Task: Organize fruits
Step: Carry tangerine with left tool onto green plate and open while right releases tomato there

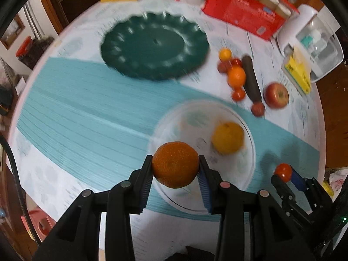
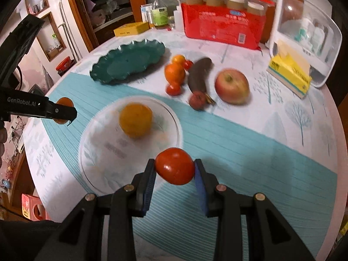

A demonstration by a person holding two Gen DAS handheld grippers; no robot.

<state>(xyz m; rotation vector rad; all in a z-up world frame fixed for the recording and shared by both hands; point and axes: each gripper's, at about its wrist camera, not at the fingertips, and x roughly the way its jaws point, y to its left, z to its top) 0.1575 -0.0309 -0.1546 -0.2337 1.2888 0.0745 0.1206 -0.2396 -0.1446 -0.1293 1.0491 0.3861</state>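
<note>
A carrying step is judged under way. A rough-skinned round orange [image 1: 175,164] is pinched by the left tool [image 1: 175,169], above the near rim of the clear glass plate [image 1: 250,134]. A small red tomato [image 2: 174,166] is pinched by the right tool [image 2: 174,169], just right of that plate. Next, 2 placements are called for.

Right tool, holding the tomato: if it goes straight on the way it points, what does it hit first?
Probably the clear plate's near edge or the teal mat beside it; the right tool points steeply down there. Depth is unclear.
</note>
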